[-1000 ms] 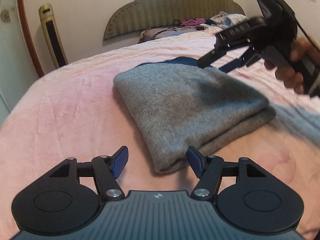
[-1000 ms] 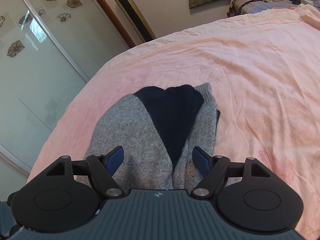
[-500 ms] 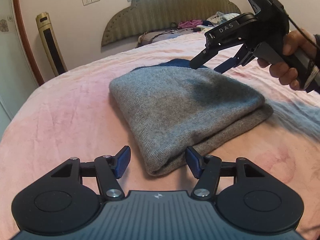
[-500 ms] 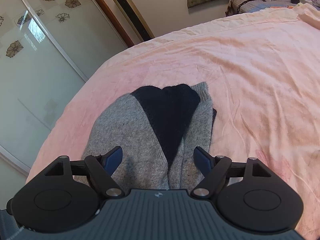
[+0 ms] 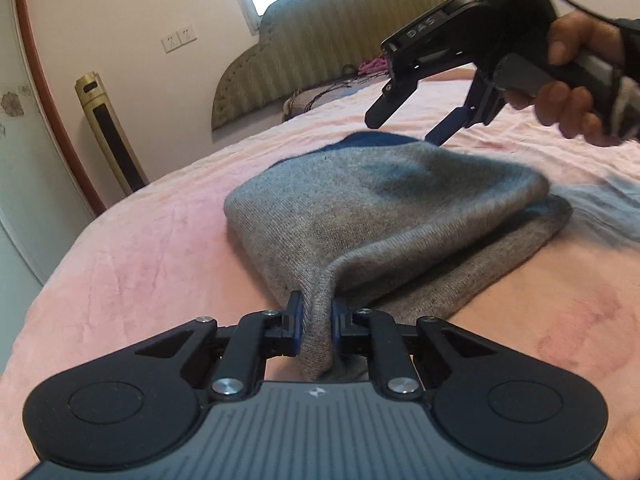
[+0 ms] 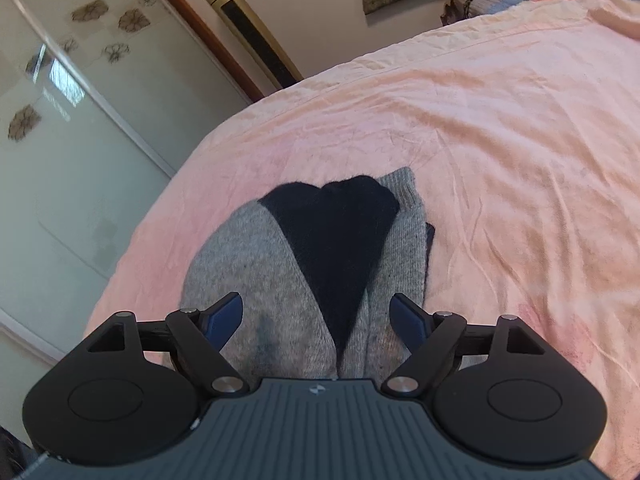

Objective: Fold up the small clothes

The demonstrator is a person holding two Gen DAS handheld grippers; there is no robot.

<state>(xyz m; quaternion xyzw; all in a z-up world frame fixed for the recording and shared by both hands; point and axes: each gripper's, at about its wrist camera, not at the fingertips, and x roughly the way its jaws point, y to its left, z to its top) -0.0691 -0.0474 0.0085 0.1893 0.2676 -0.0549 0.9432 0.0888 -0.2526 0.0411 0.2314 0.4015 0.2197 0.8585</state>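
A folded grey sweater (image 5: 380, 208) with a navy panel (image 6: 340, 232) lies on the pink bed. My left gripper (image 5: 316, 320) is closing on the sweater's near corner; both pads press a bunched fold of grey knit and pull it up slightly. My right gripper (image 5: 402, 130) hovers open above the sweater's far end, held by a person's hand (image 5: 568, 100). In the right wrist view the right gripper (image 6: 318, 308) stands wide over the grey knit (image 6: 248, 264), with nothing pinched between its fingers.
The pink bedsheet (image 6: 500, 128) spreads to the right of the sweater. A padded headboard (image 5: 320, 52) and cluttered bedding (image 5: 320, 96) lie beyond. A gold tower fan (image 5: 108, 132) and a glass sliding door (image 6: 60, 140) stand past the bed's left edge.
My left gripper went from open astride the sweater's near corner to shut on it, bunching the knit. The right gripper stayed open above the far end, barely shifting.
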